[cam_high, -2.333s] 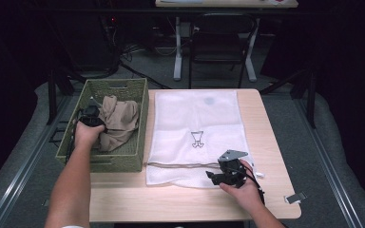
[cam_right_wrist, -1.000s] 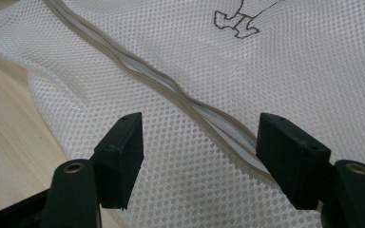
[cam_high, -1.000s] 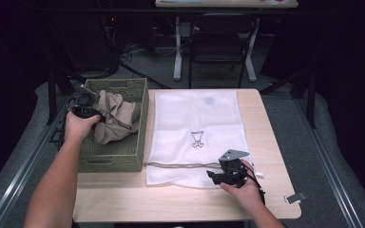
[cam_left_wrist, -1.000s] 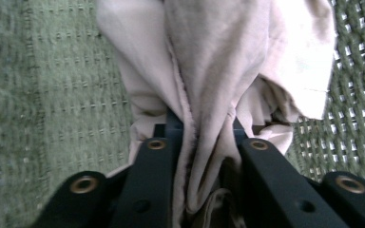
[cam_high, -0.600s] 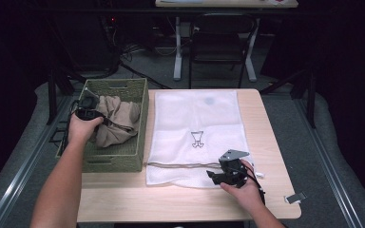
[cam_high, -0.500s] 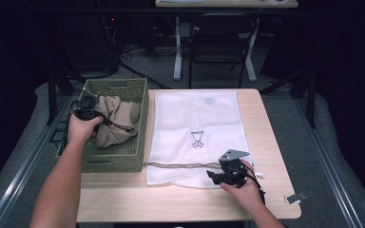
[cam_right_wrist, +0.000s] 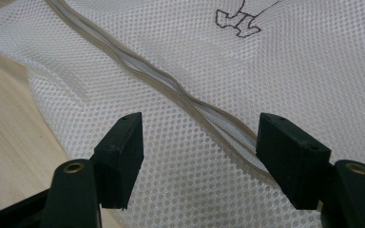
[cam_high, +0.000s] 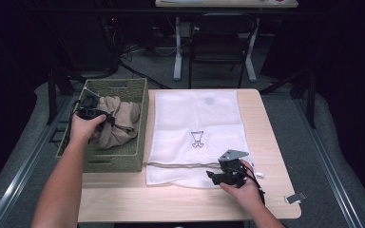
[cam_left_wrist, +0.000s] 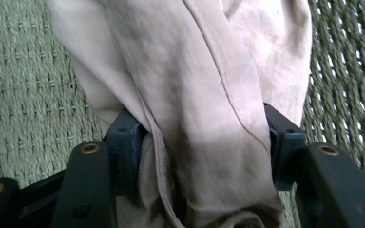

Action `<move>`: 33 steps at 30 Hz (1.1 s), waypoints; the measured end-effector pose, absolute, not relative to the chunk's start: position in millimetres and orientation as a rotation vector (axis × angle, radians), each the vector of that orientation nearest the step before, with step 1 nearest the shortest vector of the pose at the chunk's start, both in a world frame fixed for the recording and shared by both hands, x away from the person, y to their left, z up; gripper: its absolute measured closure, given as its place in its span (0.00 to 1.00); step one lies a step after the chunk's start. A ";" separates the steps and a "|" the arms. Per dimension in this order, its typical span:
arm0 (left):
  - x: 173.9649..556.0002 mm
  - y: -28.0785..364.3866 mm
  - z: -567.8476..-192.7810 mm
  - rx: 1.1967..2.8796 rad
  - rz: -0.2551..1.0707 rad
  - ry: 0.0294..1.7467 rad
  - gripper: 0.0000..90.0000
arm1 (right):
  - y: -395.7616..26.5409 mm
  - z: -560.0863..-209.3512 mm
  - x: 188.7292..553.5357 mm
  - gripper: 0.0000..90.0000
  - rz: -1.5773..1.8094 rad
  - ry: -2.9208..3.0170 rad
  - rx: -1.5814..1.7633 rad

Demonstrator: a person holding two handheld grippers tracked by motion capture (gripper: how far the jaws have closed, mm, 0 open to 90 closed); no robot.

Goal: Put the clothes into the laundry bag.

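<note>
Inside one green basket (cam_high: 138, 124): left gripper (cam_left_wrist: 197, 142), jaws just opening, one tan cloth (cam_left_wrist: 195, 95) between. Right gripper (cam_right_wrist: 199, 156) jaws apart over one white mesh bag (cam_right_wrist: 275, 66), near table's front edge.

We see a wooden table (cam_high: 266, 118) on grey carpet (cam_high: 332, 156); beyond it, a black chair (cam_high: 221, 42) stands in darkness.

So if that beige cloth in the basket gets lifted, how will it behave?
Probably floppy: the beige cloth hangs in soft folds between the left gripper pads. Likely light, since it lies bunched and crumpled in the basket. It may drag or snag on the woven wall.
</note>
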State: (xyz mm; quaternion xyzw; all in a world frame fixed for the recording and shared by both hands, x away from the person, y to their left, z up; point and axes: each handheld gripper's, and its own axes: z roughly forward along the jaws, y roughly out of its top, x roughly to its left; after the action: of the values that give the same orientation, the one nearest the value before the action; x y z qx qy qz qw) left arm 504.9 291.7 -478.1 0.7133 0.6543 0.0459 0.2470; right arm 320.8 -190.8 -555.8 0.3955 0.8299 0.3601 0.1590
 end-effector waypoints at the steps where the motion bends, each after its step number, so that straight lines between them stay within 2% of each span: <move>1: 506.2 290.5 -478.6 1.934 0.138 1.793 0.48 | -190.9 -555.8 320.9 0.37 1.028 2.373 1.128; 20: 524.8 269.4 -505.1 1.927 0.251 1.911 0.46 | -190.6 -555.6 320.6 0.36 1.034 2.379 1.119; 28: 526.3 271.6 -509.4 1.933 0.275 1.919 0.69 | -190.6 -555.2 320.3 0.36 1.040 2.379 1.116; 33: 527.2 268.8 -510.0 1.961 0.297 1.927 0.71 | -191.0 -554.9 320.0 0.37 1.043 2.377 1.119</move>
State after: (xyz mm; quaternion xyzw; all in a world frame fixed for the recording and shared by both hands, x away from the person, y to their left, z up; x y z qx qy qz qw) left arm 527.2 268.8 -510.0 0.6966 0.6847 0.1054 0.1869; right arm 320.0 -191.0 -554.9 0.3909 0.8305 0.3644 0.1571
